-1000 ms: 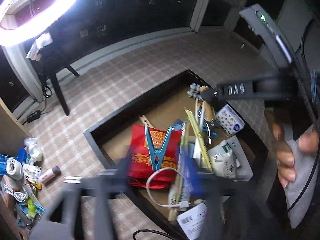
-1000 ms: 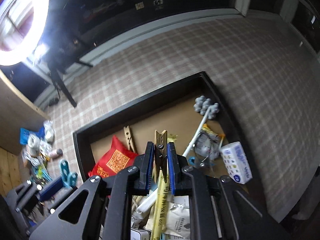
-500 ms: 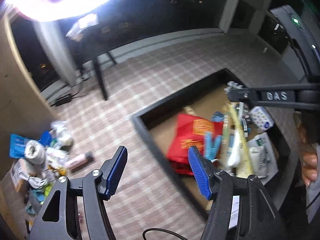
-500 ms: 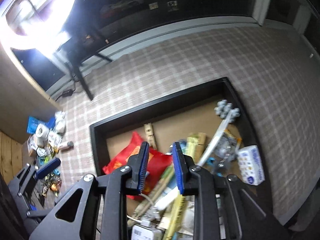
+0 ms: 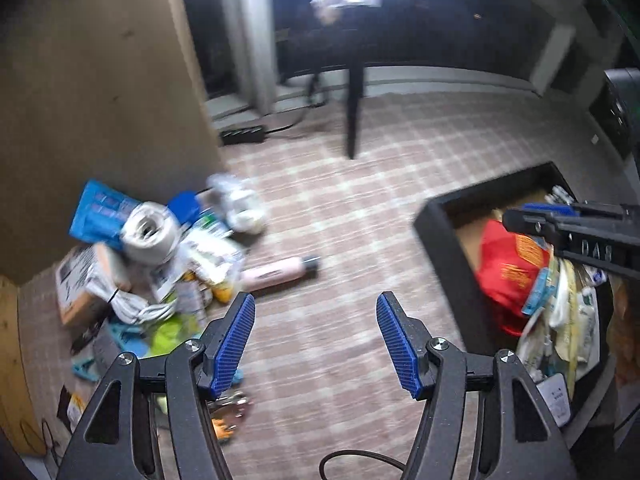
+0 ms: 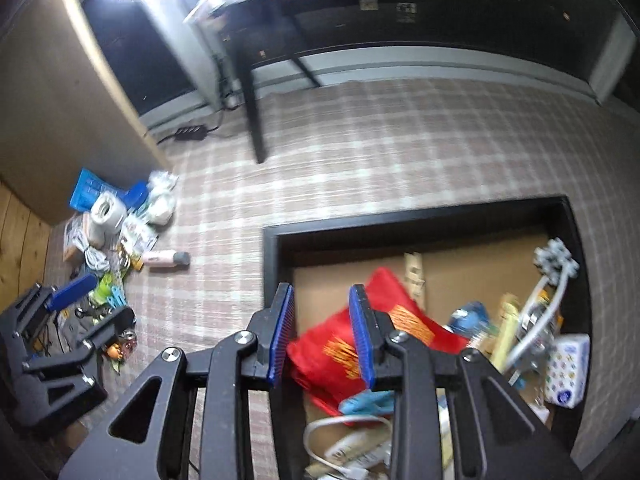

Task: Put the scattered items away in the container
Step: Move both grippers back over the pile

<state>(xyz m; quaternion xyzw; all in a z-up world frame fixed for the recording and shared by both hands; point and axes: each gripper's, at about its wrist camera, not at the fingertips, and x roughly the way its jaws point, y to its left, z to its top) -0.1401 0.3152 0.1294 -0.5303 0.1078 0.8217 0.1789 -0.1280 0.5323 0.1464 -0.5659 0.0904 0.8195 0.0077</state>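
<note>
The container is a black-rimmed box (image 6: pixel 420 216) with a cardboard floor; a red pouch (image 6: pixel 400 320), a white tissue pack (image 6: pixel 568 372), a cable and several small items lie in it. Scattered items (image 5: pixel 152 248) are heaped on the carpet by a wooden panel, among them a paper roll (image 5: pixel 150 232) and a pink bottle (image 5: pixel 276 274). My left gripper (image 5: pixel 314 320) is open and holds nothing, above bare carpet between heap and box (image 5: pixel 440 240). My right gripper (image 6: pixel 322 300) hangs over the box's left rim, open, with nothing between its pads. Each gripper shows in the other's view.
A black table leg (image 5: pixel 354 120) stands on the plaid carpet behind the heap, with a power strip (image 5: pixel 242 134) and cords beside it. A tall wooden panel (image 5: pixel 100 100) closes off the left. A ring light glares at the top. A black cable (image 5: pixel 360 460) loops at the bottom edge.
The right gripper let go of the wooden clothespin it held and opened. Both grippers swung left, off the middle of the box toward the heap; the left one narrowed a little.
</note>
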